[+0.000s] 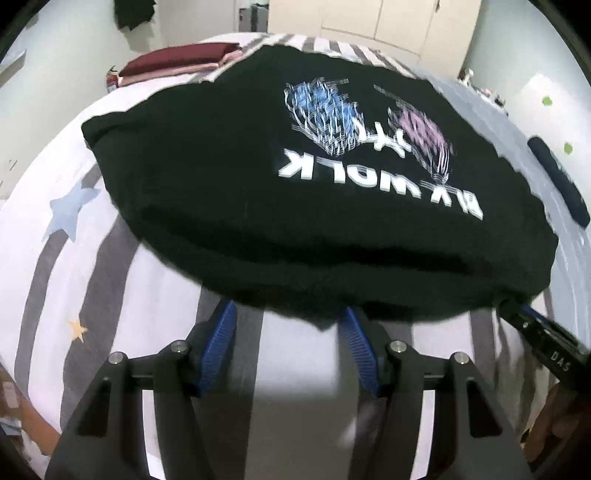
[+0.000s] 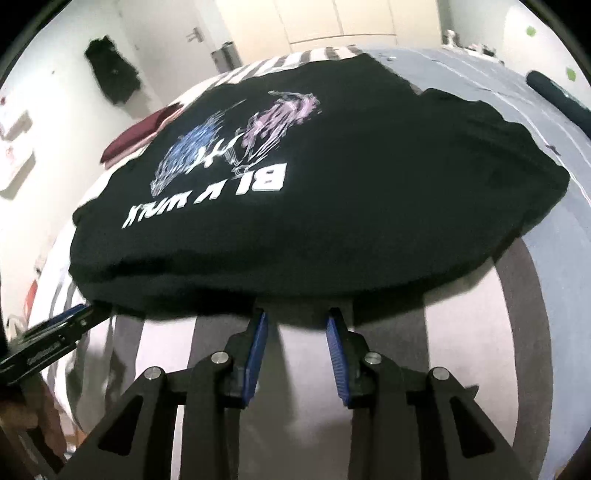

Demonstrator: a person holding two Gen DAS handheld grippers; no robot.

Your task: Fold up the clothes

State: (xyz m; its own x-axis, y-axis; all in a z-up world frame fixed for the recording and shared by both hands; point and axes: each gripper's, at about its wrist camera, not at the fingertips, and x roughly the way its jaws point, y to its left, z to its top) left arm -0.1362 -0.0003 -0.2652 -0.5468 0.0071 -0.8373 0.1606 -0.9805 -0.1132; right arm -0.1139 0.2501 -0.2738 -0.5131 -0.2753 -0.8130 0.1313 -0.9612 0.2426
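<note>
Striped bedding [image 1: 92, 280] in grey and white, dotted with pale blue and yellow stars, is covering the bed, with cream cupboard doors [image 1: 376, 22] standing behind it. A black T-shirt [image 1: 258, 192] is lying across the middle of the bed, printed side up, its white lettering and blue and pink graphic reading upside down from both wrist views. The near edge of the shirt is bulging in a thick rolled fold and is hanging over the tips of both tools.

The left gripper [image 1: 288, 317] is reaching in under that near edge; its blue-padded fingers [image 1: 221, 332] are standing well apart, and their tips are disappearing beneath the cloth, so whether they are gripping anything cannot be told. The right gripper [image 2: 295, 317] is doing the same further along the hem, with its blue pads [image 2: 258, 339] also spread and the tips hidden under the fabric. Each tool is showing at the edge of the other's view, touching the shirt's corner.

At the far left of the bed a folded stack [image 1: 177, 62] of dark red and pink clothes is sitting beside the shirt. A dark roll [image 1: 557, 181] is lying on the grey sheet to the right, well apart from the shirt. A dark garment [image 2: 110, 70] is hanging on the wall.
</note>
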